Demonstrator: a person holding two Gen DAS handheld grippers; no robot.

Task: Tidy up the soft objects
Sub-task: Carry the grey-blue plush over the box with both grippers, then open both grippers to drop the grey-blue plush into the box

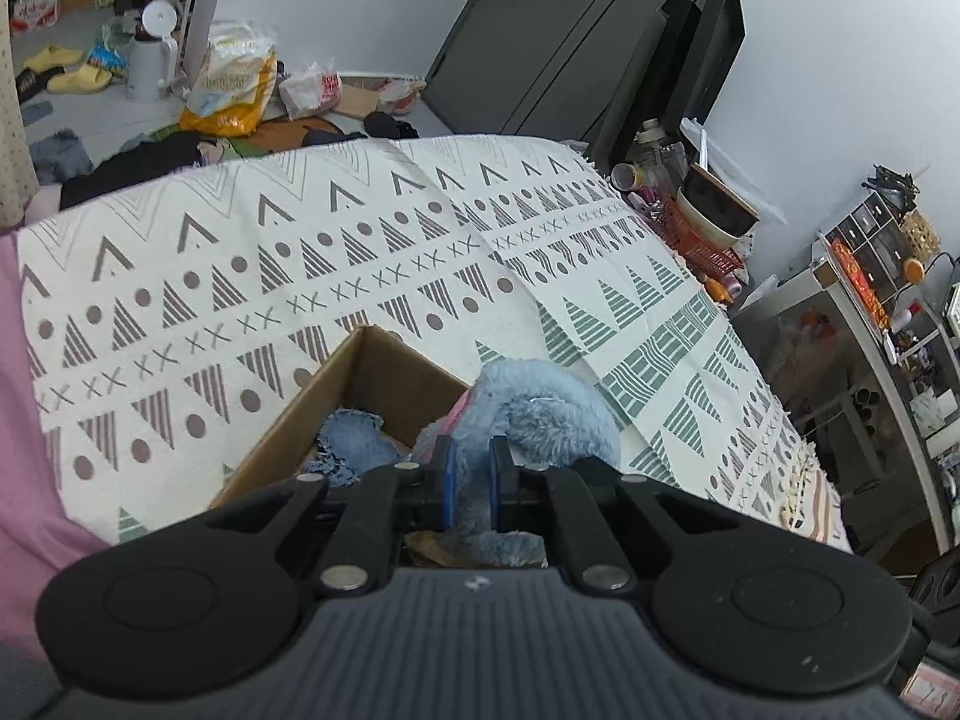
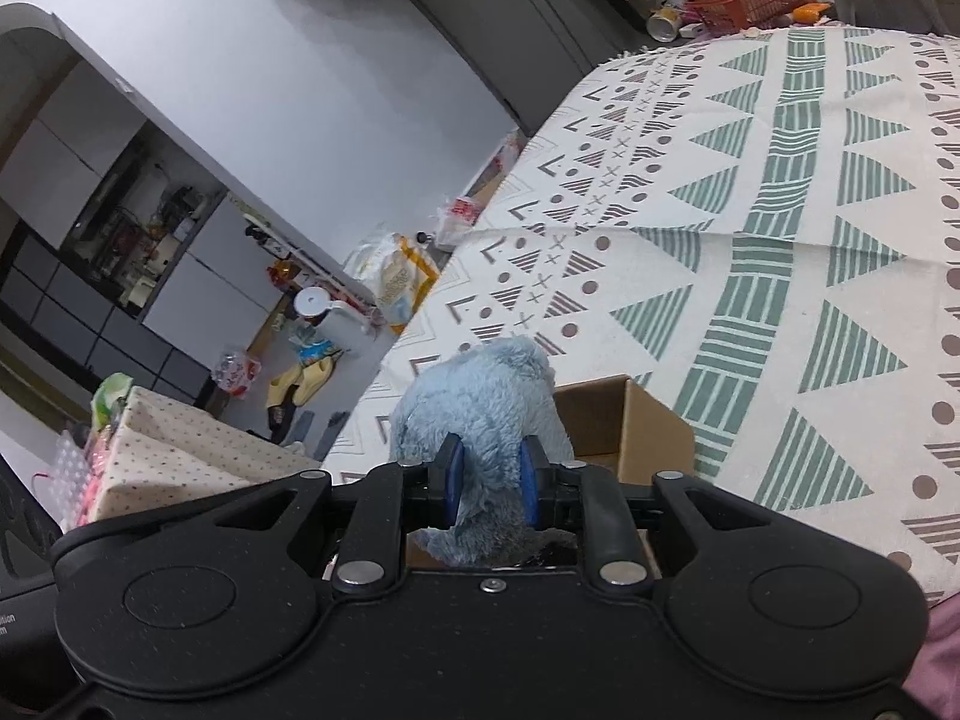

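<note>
A fluffy light-blue plush toy (image 1: 540, 414) with a pink patch hangs over the right side of an open cardboard box (image 1: 336, 396) on the patterned tablecloth. My left gripper (image 1: 471, 483) is shut on a fold of the plush. In the right wrist view the same plush toy (image 2: 480, 402) bulges up between the blue pads, and my right gripper (image 2: 489, 489) is shut on it, just left of the cardboard box (image 2: 624, 426). A blue shaggy cloth (image 1: 351, 444) lies inside the box.
The tablecloth (image 1: 360, 252) covers the table with bare room beyond the box. A red basket (image 1: 699, 240) with bowls and bottles stands at the far right corner. Bags, slippers and a white jug (image 1: 147, 60) litter the floor behind. A dotted fabric bin (image 2: 174, 462) sits to the left.
</note>
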